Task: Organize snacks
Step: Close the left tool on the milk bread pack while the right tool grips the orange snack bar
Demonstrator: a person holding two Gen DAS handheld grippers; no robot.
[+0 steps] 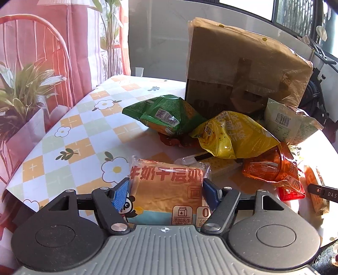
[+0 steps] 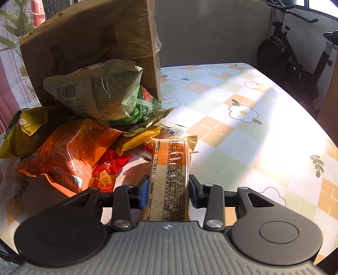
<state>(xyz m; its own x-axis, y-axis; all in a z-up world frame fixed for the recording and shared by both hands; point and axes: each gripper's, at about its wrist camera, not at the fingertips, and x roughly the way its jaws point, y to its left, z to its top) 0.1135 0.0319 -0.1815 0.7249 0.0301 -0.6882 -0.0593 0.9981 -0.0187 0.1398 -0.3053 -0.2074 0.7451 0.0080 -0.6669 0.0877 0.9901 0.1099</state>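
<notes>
A home, most likely a sunny living or dining corner. The table (image 2: 243, 135) wears a household cloth checked in orange, green and white with printed flowers. Left of the table hang pink curtains (image 1: 69, 52), with a red wire chair (image 1: 42, 42) and leafy houseplants (image 1: 23, 91) in front of them. Behind the table runs a low pale wall under windows (image 1: 295, 12). Right of the table stands an exercise bike (image 2: 293, 57). On the table sit a cardboard box (image 1: 243, 63) and loose snack bags (image 2: 69, 148), sunlight falling across them.
</notes>
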